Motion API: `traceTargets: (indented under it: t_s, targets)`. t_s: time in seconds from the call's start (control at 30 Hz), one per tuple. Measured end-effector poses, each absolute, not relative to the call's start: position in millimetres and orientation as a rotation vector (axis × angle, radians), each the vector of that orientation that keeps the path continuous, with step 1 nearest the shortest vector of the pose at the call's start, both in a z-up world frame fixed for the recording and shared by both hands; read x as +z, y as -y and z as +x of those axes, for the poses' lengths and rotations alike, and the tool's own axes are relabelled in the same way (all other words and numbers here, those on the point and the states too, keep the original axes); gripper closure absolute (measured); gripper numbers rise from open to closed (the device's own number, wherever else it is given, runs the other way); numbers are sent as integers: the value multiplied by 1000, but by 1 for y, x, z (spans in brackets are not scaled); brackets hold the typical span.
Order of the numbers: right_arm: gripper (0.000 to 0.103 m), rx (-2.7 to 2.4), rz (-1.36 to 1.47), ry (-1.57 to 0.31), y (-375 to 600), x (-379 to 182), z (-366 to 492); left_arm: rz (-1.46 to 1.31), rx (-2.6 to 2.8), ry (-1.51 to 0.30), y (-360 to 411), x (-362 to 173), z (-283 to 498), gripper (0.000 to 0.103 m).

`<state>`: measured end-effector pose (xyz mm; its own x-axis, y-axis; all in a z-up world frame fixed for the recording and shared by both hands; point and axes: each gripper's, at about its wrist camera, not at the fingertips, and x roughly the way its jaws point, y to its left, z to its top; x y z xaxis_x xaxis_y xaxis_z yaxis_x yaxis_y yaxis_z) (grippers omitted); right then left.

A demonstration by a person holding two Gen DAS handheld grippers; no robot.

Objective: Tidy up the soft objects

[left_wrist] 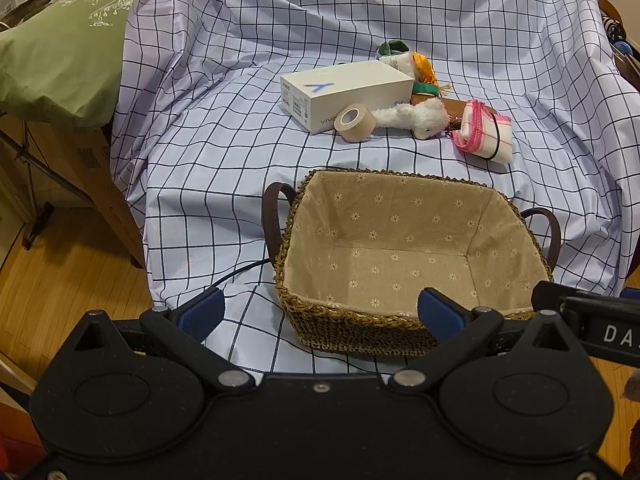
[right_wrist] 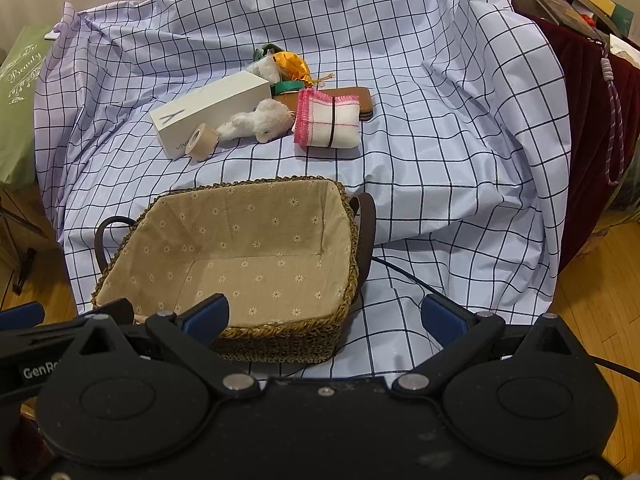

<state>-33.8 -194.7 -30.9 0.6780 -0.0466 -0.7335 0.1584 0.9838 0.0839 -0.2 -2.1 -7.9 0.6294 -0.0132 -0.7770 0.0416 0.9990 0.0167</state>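
Nearest to us, our left gripper (left_wrist: 320, 314) hovers with its blue-padded jaws spread wide, nothing between them, straddling the near left corner of the woven basket (left_wrist: 352, 326). Our right gripper (right_wrist: 325, 314) is likewise spread and empty, poised over the basket's near right corner (right_wrist: 280, 344). We see the basket sitting on the checked cloth (left_wrist: 208, 152), lined with beige flowered fabric, dark handles at both ends, nothing inside it.

Beyond the basket, well apart from it, we find the cluster of things. A roll of tan tape (left_wrist: 354, 122) leans against the white box (left_wrist: 346, 94). Just beside the tape lies a white plush toy (left_wrist: 416, 116), and next to that a folded white cloth with pink edging (left_wrist: 484, 132), bound by a dark band. Behind it, a brown flat case (right_wrist: 352, 98) shows partly. Farther back we make out an orange item (left_wrist: 424, 66) and something green, perhaps another soft toy. At far left, a green cushion (left_wrist: 60, 52).
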Motion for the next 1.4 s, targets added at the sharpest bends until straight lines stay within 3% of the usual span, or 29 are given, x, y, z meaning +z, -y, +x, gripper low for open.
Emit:
traceTargets:
  t_s: [0.87, 1.4]
  targets:
    - [0, -99, 175, -822, 201, -30, -30, 4, -25, -834, -3, 1, -2, 3]
    - [1, -158, 174, -615, 213, -14, -25, 57, 18, -816, 1, 4, 17, 3]
